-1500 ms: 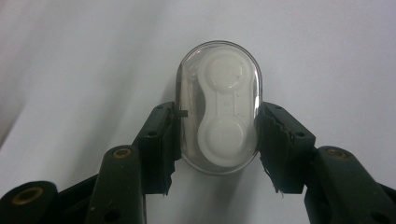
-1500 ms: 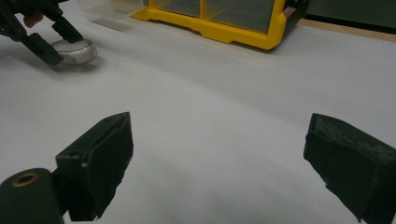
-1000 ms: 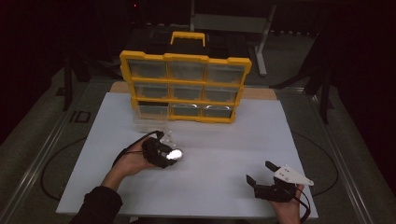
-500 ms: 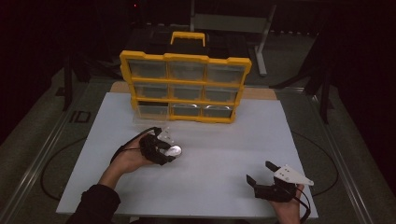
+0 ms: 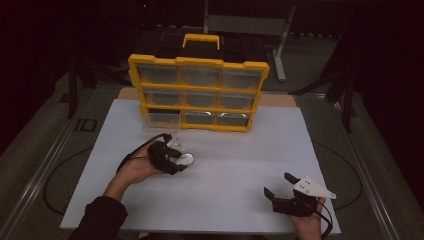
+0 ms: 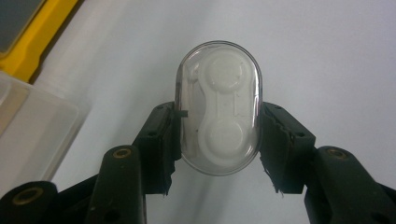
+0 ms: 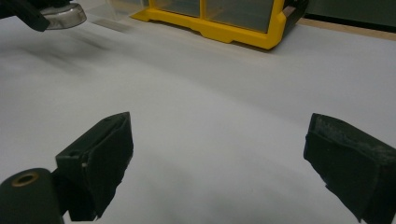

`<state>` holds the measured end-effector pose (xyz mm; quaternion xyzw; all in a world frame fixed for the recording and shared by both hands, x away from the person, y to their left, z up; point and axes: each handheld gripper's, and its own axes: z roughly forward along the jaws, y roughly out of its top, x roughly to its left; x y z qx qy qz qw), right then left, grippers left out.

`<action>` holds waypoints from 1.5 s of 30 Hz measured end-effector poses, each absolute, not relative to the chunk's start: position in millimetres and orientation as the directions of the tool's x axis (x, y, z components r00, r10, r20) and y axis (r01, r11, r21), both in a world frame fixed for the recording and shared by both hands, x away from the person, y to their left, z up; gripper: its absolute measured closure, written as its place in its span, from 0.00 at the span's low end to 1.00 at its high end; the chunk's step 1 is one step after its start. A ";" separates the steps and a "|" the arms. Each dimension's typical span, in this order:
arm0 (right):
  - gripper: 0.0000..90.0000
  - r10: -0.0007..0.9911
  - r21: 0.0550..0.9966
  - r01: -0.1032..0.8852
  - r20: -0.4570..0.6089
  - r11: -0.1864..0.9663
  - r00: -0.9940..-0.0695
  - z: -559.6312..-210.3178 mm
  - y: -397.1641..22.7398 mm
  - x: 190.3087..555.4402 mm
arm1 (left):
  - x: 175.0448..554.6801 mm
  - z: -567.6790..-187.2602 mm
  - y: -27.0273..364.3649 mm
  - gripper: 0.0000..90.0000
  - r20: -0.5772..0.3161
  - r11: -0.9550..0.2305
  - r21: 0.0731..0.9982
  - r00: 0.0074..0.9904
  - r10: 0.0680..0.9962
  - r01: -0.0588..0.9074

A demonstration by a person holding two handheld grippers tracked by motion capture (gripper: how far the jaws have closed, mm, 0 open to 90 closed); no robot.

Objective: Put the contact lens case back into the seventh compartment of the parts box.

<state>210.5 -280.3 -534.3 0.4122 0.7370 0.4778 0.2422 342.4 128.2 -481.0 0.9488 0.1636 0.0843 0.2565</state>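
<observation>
Clear plastic, an oval case (image 6: pixel 218 107) with two round white cups inside, sits clamped between the left gripper's (image 5: pixel 170 156) fingers (image 6: pixel 161 140), one pad on each long side, lifted above the white desk (image 5: pixel 235 165). Beyond the fingertips stands the yellow drawer organiser (image 5: pixel 197 92), with a clear drawer (image 5: pixel 162 122) pulled out nearest them. I judge this the carrying step; next comes lowering the case into that drawer. Well apart, the right gripper (image 5: pixel 280 186) rests with fingers spread wide, empty.
</observation>
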 end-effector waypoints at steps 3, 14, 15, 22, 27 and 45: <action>0.09 0.838 0.904 0.376 0.037 0.203 -0.544 -534.2 -280.2 210.5 | 343.2 -478.8 128.8 0.55 0.078 -0.815 0.515 0.932 0.354 0.266; 0.09 0.838 0.904 0.375 0.036 0.205 -0.544 -534.2 -280.4 210.9 | 346.2 -470.6 128.9 0.55 0.088 -0.812 0.522 0.931 0.355 0.260; 0.09 0.838 0.904 0.375 0.037 0.204 -0.545 -534.2 -280.3 210.9 | 346.4 -470.0 128.9 0.55 0.091 -0.813 0.521 0.930 0.355 0.260; 0.09 0.839 0.904 0.375 0.035 0.205 -0.543 -534.2 -281.0 210.8 | 347.9 -467.4 130.4 0.55 0.094 -0.811 0.524 0.928 0.360 0.262; 0.09 0.840 0.904 0.376 0.036 0.204 -0.542 -534.2 -281.3 210.4 | 348.7 -466.0 130.8 0.55 0.094 -0.812 0.522 0.929 0.358 0.261; 0.09 0.839 0.904 0.376 0.036 0.204 -0.543 -534.2 -281.1 210.4 | 353.4 -456.9 136.0 0.55 0.106 -0.803 0.530 0.919 0.381 0.272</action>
